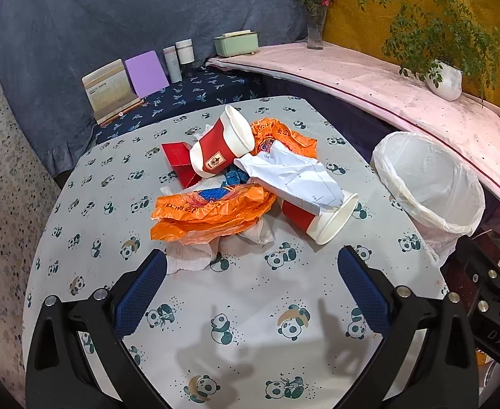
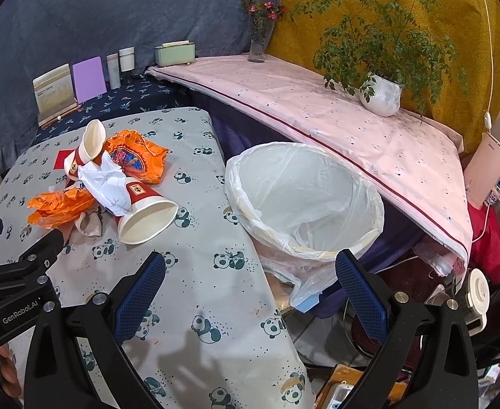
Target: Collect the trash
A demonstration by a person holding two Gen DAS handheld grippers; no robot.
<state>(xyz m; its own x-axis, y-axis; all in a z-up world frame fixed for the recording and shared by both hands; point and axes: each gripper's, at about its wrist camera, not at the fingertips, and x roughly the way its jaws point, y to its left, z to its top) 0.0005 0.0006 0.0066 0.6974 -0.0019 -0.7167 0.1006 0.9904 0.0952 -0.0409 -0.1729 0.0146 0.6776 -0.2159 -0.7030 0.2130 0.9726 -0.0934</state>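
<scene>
Trash pile (image 1: 236,184) of paper cups, orange bags and crumpled paper lies mid-table (image 1: 236,310), beside a lined bin (image 2: 304,201) off its edge; left gripper (image 1: 251,284) and right gripper (image 2: 250,286) hover spread, empty.

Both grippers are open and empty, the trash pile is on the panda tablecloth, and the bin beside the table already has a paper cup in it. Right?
Not quite: the bin holds only its clear liner, as the right wrist view shows. Both paper cups lie on the table. The rest stands.
</scene>
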